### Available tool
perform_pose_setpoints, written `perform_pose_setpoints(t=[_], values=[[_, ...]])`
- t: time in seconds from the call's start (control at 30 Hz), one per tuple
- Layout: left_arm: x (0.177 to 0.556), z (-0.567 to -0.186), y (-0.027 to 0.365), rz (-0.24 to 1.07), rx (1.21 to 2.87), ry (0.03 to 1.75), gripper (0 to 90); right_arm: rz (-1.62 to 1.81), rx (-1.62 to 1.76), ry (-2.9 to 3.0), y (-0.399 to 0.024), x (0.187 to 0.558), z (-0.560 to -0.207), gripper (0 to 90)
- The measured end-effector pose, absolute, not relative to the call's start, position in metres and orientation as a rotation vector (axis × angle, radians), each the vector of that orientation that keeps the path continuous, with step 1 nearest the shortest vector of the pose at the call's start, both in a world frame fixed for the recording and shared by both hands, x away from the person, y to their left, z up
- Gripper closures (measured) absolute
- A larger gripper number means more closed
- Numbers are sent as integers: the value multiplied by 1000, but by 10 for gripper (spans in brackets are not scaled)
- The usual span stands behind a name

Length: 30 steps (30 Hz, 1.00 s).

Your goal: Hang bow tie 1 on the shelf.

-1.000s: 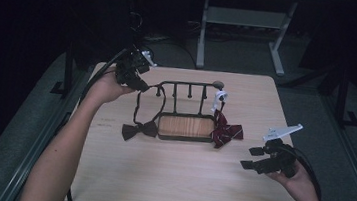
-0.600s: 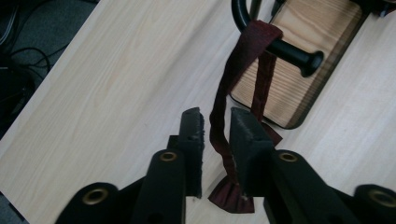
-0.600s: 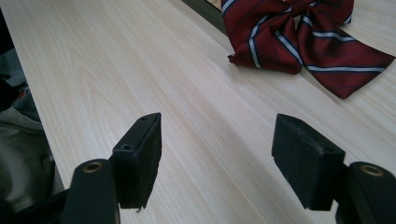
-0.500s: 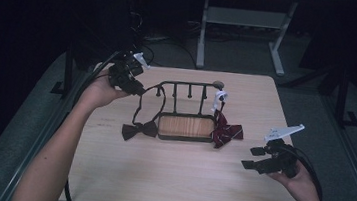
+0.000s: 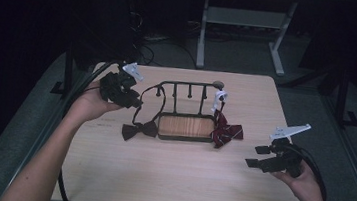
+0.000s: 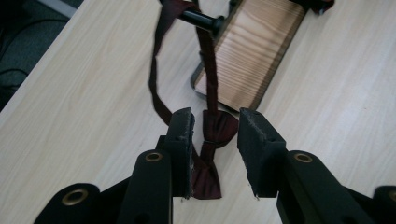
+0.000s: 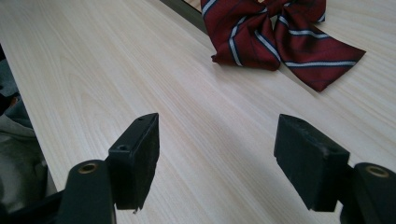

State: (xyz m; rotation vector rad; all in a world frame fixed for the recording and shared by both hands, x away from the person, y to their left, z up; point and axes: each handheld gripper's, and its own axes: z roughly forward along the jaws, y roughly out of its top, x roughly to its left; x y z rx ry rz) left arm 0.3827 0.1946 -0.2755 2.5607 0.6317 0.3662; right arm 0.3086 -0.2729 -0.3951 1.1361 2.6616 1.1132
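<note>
Since the left hand-held gripper (image 5: 133, 102) has just been opening its jaws and nothing is pinched between them, I read the step in hand as letting go of the dark bow tie (image 5: 139, 129) after hanging its strap on the rack (image 5: 188, 87). In the left gripper view the jaws stand apart, with the bow tie (image 6: 210, 154) lying on the surface (image 5: 183, 181) beyond them, seen through the gap and not touched by either pad.

To finish it well:
- Back the left gripper off along the line of its jaws, away from the strap (image 6: 159, 88), so no pad snags the loop and drags it off the peg (image 6: 203, 21).
- Keep the jaws parted until clear of the fabric.
- Check the strap sits behind the peg's knob; from where I stand it looks looped over the rack's left end, but how securely I can't tell.

Right hand-held gripper (image 5: 261, 157) is released, jaws wide, holding nothing, hovering over bare surface near the right edge, well apart from the rack. The striped bow tie (image 7: 285, 37) lies ahead of it, untouched.

Where things are: dark bow tie rests on the surface just left of the rack's wooden base (image 5: 186, 126), strap running up to the rail. Striped bow tie (image 5: 226, 131) sits at the base's right end, hanging from a white clip (image 5: 218, 98) on the rail.

Count:
- bow ties: 2 (one dark, one striped)
- racks: 1
- hand-held grippers: 2
- white clips: 1 that I can make out
</note>
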Motion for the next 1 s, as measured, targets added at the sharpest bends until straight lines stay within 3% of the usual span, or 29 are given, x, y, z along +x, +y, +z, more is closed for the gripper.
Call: perform_pose_setpoints(t=[1.0], values=[[340, -312, 215, 340, 2545, 621, 564, 1112, 1160, 2644, -278, 310, -396, 298]])
